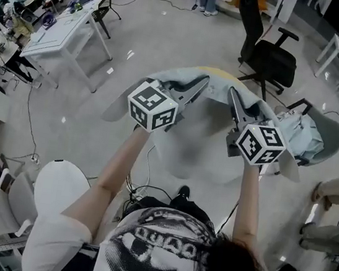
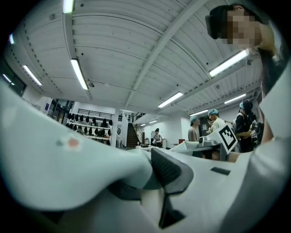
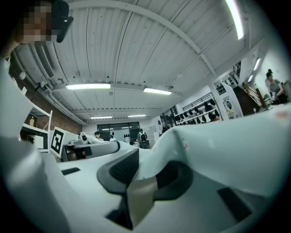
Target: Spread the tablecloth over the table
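Well, left gripper (image 1: 196,85) and right gripper (image 1: 234,97) each have jaws clamped on the tablecloth (image 1: 202,146), held up over the table (image 1: 228,73); best keep both level, pull evenly, lower gently

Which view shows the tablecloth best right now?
The head view. It shows the tablecloth nearly whole, hanging between the left gripper and the right gripper, so its spread and edges are readable. The left gripper view and the right gripper view each show only a close, pale fold of it caught between the jaws.
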A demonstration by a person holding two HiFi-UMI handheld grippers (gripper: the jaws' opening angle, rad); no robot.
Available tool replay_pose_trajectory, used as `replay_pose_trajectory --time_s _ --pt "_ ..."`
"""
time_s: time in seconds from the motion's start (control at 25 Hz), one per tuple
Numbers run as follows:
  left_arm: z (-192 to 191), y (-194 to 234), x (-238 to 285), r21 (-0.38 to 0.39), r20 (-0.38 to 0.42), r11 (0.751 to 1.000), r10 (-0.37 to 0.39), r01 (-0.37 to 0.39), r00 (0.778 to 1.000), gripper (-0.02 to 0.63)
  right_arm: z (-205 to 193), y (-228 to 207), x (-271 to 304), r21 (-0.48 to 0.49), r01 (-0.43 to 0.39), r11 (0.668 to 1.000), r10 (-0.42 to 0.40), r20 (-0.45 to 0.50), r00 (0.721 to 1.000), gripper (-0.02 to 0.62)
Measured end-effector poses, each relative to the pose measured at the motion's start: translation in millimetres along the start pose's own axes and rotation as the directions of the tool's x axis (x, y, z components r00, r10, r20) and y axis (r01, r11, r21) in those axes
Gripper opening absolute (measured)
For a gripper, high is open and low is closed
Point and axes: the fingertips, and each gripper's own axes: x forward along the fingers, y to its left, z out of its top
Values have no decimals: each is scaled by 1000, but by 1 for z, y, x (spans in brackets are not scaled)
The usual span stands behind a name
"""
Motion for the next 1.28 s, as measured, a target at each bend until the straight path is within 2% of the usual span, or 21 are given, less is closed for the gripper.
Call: replay_pose_trajectory --time_s 0.2,0.6,0.8,0.96,1.28 --pt "3 32 37 11 -13 1000 11 -11 1000 71 10 -34 36 -37 -15 999 15 -16 1000 95" --pt "27 111 88 48 -12 999 13 -12 1000 72 42 -75 121 -90 -22 996 19 -27 999 97" --pt "44 169 129 55 11 998 -14 14 1000 71 67 -107 180 -157 13 988 -19 -32 999 97" --pt "64 213 168 60 33 996 -62 60 998 71 96 -135 224 -202 57 978 -59 -1 998 97" --pt "113 273 232 150 80 982 -126 113 989 75 158 -179 286 -321 141 936 -134 46 990 97"
